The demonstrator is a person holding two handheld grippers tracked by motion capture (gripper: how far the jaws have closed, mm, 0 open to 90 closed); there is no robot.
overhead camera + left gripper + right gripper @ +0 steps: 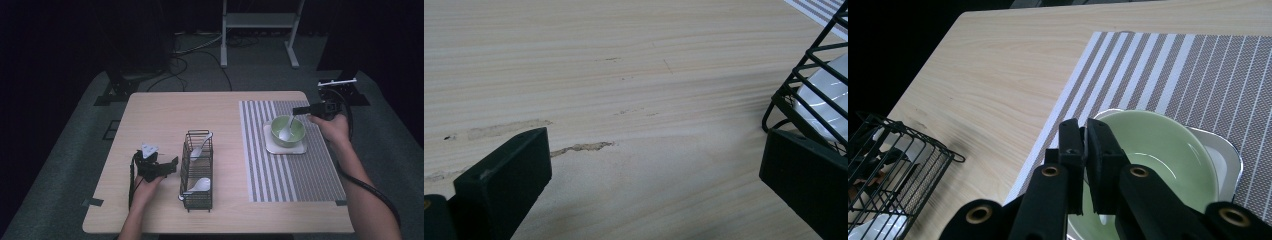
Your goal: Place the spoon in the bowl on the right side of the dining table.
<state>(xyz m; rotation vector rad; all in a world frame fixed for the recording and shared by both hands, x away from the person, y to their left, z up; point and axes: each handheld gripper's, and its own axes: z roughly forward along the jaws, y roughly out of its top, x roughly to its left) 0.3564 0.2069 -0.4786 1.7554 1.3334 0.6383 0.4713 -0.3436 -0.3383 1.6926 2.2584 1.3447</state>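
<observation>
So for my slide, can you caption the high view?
Right gripper holds a spoon in the green bowl; left gripper rests beside the basket.

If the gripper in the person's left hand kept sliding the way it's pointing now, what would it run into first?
Most likely the black wire basket. The left gripper points at its side, jaws open, and the left gripper view shows one jaw already right beside the wire; whether it touches, I can't tell.
</observation>
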